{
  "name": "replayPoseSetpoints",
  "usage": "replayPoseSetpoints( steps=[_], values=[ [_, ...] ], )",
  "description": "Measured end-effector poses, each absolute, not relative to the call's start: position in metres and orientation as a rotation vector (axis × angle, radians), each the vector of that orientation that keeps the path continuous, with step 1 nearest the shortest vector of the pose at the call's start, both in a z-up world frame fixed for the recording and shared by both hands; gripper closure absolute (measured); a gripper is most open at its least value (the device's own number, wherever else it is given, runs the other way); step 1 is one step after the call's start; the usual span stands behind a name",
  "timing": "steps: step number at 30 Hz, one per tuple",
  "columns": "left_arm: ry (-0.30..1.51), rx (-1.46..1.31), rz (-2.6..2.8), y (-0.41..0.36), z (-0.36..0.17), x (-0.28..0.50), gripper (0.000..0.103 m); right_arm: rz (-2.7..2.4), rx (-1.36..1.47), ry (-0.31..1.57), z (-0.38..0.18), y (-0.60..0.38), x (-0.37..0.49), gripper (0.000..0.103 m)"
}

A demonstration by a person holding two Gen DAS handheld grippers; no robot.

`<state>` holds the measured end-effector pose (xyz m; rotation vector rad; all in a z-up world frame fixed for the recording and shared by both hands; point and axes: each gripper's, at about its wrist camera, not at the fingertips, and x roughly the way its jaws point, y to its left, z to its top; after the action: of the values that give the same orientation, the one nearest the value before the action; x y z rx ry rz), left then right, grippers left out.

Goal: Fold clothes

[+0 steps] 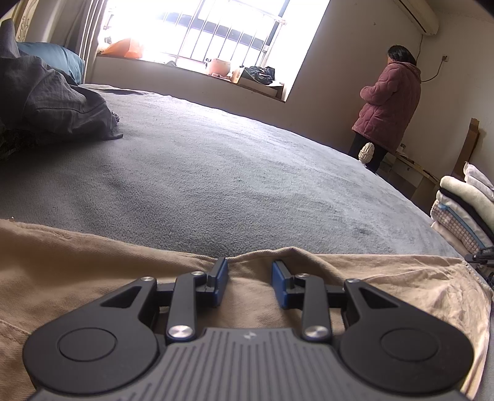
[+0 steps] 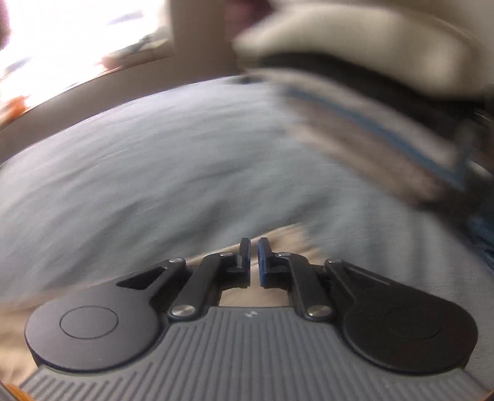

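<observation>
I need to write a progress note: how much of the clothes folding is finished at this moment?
Done: a stack of folded clothes sits at the bed's right edge. In hand: a beige garment lies under the open left gripper; the right gripper, nearly closed, seems empty, though the view is blurred. Left: this garment and the dark pile.

Left tongs [image 1: 249, 283] gape over tan garment [image 1: 92, 277] on grey bed [image 1: 216, 172].

Home bedroom, grey bed [image 1: 216, 172], barred window [image 1: 216, 27]
</observation>
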<state>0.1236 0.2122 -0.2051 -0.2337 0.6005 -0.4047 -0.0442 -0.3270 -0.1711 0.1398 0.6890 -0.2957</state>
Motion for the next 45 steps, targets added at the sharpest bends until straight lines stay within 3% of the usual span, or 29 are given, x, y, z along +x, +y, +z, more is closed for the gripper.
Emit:
replayPoseSetpoints(
  steps=[7,13,14,16,27,33,36,38,45],
  values=[
    [0.601,-0.225,-0.401,0.211,-0.205,0.123,0.070,-0.046,-0.001,0.739,-0.177,-0.256,-0.079,0.098],
    [0.602,-0.223,-0.399,0.211,-0.205,0.123,0.070,-0.559,0.165,0.679,-0.188,-0.379,-0.116,0.099],
    [0.602,-0.223,-0.399,0.211,-0.205,0.123,0.070,-0.628,0.217,0.657,-0.185,-0.400,-0.123,0.103],
    [0.601,-0.224,-0.399,0.212,-0.205,0.123,0.070,-0.738,0.290,0.618,-0.176,-0.425,-0.134,0.095],
    [0.600,-0.228,-0.402,0.213,-0.205,0.123,0.070,-0.361,0.202,0.655,-0.174,-0.337,-0.101,0.095],
    [0.601,-0.230,-0.403,0.213,-0.205,0.123,0.070,-0.775,0.465,0.562,-0.184,-0.436,-0.089,0.101],
    [0.600,-0.232,-0.404,0.214,-0.206,0.123,0.070,-0.929,0.475,0.530,-0.171,-0.448,-0.100,0.094],
    [0.599,-0.235,-0.406,0.214,-0.206,0.123,0.070,-0.807,0.472,0.518,-0.162,-0.432,-0.107,0.094],
    [0.598,-0.247,-0.410,0.216,-0.207,0.123,0.070,-0.097,0.098,0.739,-0.162,-0.256,-0.118,0.090]
  ],
)
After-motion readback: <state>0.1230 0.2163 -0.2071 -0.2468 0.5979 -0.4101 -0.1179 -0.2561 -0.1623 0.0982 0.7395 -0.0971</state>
